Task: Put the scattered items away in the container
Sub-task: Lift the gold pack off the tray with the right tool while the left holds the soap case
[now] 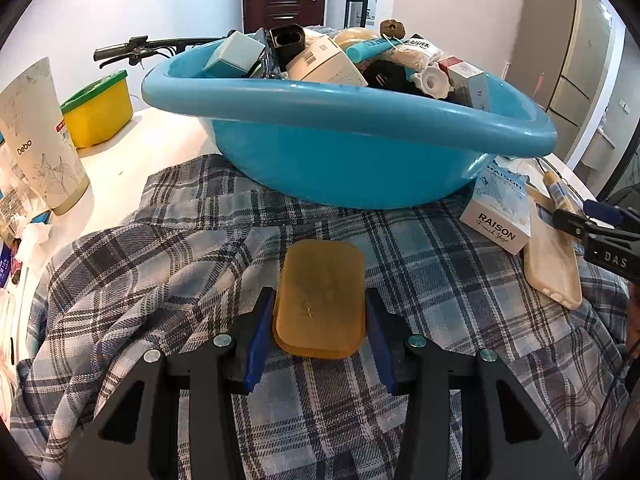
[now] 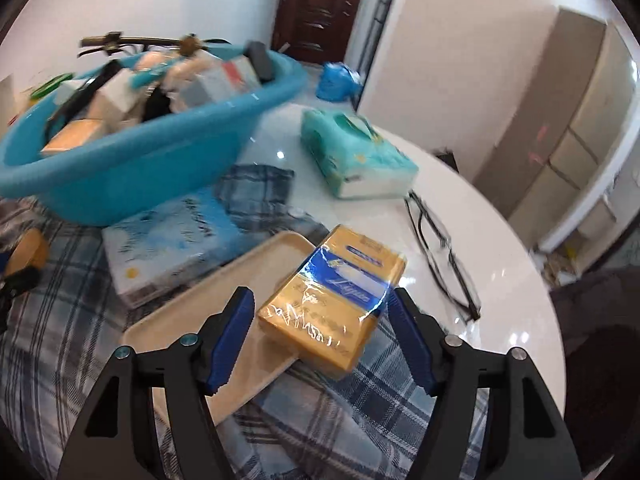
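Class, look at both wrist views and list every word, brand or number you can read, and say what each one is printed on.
"RAISON" and "French", then a script word I cannot make out: white box beside the blue basin.
"Deloo", as far as it reads: white floral pack.
"DAS": right hand-held gripper.
Barcode on a box in the basin: digits too small.
Yellow and blue pack: print blurred, unreadable.
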Available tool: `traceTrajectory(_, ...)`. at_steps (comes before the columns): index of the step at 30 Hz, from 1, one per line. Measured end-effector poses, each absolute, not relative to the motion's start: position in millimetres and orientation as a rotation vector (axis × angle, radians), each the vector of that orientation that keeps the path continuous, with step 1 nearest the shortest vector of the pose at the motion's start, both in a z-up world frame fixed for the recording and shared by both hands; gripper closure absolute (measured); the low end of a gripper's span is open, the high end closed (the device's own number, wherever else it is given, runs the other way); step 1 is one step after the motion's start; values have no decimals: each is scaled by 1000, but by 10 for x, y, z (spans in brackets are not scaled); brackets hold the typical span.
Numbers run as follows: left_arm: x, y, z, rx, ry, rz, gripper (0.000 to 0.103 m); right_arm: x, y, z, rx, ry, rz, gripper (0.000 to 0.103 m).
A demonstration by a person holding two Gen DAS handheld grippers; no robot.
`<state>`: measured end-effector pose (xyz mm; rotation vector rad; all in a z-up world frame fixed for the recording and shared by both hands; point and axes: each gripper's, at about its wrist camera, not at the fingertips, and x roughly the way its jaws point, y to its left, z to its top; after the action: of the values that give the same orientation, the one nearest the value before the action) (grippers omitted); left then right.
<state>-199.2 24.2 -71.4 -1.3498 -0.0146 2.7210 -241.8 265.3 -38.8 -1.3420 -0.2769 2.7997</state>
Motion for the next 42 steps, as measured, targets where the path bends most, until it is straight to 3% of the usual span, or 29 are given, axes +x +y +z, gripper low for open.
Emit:
traceTrajectory(2,-1996,238,-714,-1349,-13,2722,57,-2458,2722,-415,-1338,-213,2785,17)
traceTrajectory(9,-2020,206,-710,-1347,-13,2719,57,-2546,2868,-510,-1310,-31,2770,17)
traceTrajectory(10,-2020,205,-709,-1347,-12,2720,57,-2540,2903,-513,-1318,24,2781,30)
traceTrajectory(11,-2020,203,-709,-1347,-12,2720,57,-2538,2919,-518,-1326,54,2782,51)
traceTrajectory(12,-2020,202,-708,-1347,-12,2720,57,-2540,2934,-525,-1345,66,2779,60)
traceTrajectory(13,-2020,200,-708,-1346,-12,2721,57,-2538,2934,-533,-1360,58,2777,67)
traceTrajectory(16,-2024,189,-703,-1347,-13,2722,57,-2506,2932,-492,-1351,37,2799,74)
traceTrajectory(22,-2031,138,-665,-1335,-39,2742,57,-2268,2764,-169,-1202,-15,2970,85)
traceTrajectory(42,-2010,101,-655,-1347,-91,2761,57,-2095,2244,-314,-1473,-127,3124,81)
